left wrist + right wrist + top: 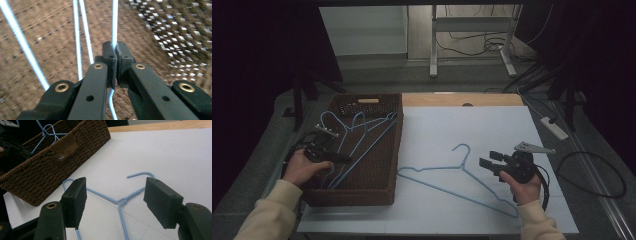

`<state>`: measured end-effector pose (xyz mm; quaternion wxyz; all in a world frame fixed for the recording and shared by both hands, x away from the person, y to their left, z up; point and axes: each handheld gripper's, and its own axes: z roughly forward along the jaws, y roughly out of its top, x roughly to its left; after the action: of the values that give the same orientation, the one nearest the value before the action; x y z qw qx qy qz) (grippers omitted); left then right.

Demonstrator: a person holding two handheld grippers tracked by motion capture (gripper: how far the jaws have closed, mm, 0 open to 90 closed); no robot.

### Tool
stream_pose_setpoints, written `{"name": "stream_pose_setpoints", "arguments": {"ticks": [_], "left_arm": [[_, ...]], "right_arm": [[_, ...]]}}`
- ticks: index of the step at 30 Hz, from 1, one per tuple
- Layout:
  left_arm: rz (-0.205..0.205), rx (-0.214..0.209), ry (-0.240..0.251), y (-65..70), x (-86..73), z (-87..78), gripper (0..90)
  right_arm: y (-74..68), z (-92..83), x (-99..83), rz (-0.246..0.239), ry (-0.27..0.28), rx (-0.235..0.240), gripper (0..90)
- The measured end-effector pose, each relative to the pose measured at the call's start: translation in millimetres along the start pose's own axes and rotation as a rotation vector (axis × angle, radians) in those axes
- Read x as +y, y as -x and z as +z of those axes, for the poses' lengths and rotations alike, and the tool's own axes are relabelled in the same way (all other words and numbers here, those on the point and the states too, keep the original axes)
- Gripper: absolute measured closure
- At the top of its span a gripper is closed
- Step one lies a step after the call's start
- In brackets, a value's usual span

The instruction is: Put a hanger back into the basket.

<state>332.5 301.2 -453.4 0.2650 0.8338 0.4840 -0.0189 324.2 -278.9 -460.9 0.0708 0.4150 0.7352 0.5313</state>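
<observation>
My left gripper [343, 159] reaches down into the brown wicker basket [362, 197] at the table's left. In the left gripper view its jaws [115, 50] are shut on the thin wire of a light blue hanger [114, 20]. More blue hanger wires [80, 30] lie beside it on the basket floor. Another blue wire hanger [462, 170] lies flat on the white table top. My right gripper [487, 160] hovers just right of that hanger's hook. Its jaws [117, 195] stand open with nothing between them, and the hanger's twisted neck [125, 199] shows beyond them.
The basket's woven wall [50, 170] rises left of the loose hanger, with hangers [362, 130] piled inside it. A wooden strip [462, 100] borders the white table surface [492, 130] at the back. On the floor at right lie a power strip [554, 127] and cables.
</observation>
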Motion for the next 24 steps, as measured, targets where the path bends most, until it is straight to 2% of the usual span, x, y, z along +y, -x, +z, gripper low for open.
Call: {"name": "stream_pose_setpoints", "arguments": {"ticks": [1,2,4,5,6,11,13,15,17,18,19,21,24], "left_arm": [[-0.006,0.03,-0.01,-1.1,-0.2,0.4,87.2],[-0.039,0.103,-0.025,-4.0,-1.0,2.0,87.1],[-0.057,0.145,-0.032,-6.8,-1.7,3.4,87.1],[-0.057,0.145,-0.032,-6.8,-1.7,3.4,87.0],[-0.086,0.152,-0.026,-9.7,-2.5,4.7,86.9],[-0.078,0.181,-0.016,-8.3,-2.6,5.2,86.3],[-0.096,0.22,0.015,-7.4,-1.7,3.3,74.5],[-0.089,0.267,0.039,-5.2,-1.3,1.2,64.2],[-0.087,0.275,0.078,-2.5,-1.3,-1.5,52.7],[-0.082,0.274,0.099,-0.7,-1.4,-3.7,49.6],[-0.082,0.274,0.099,-0.7,-1.4,-3.7,46.8],[-0.053,0.251,0.158,7.0,-2.2,-11.1,43.3],[-0.023,0.227,0.202,14.7,-3.3,-16.5,40.9]], "right_arm": [[0.1,0.2,-0.1,0.001,0.0,0.0,35.6],[0.3,0.6,-0.3,0.002,-0.001,0.0,35.6],[0.2,1.2,-0.4,0.002,-0.003,0.001,35.6],[-0.1,1.4,-0.5,0.004,-0.004,0.002,35.6],[-0.1,1.9,-0.5,0.001,-0.005,0.002,35.6],[0.2,2.2,-0.6,0.004,-0.006,0.002,35.6],[0.5,2.2,-0.7,0.005,-0.005,0.001,35.6],[0.2,2.1,-0.7,0.004,-0.006,0.002,35.6],[0.1,1.7,-0.7,0.004,-0.005,0.004,35.5],[0.2,1.7,-0.7,0.004,-0.004,0.004,35.6],[0.2,1.7,-0.7,0.004,-0.004,0.004,35.6],[0.6,1.4,-0.7,0.004,-0.005,0.002,35.5],[0.5,1.7,-0.8,0.003,-0.005,0.002,35.5]]}}
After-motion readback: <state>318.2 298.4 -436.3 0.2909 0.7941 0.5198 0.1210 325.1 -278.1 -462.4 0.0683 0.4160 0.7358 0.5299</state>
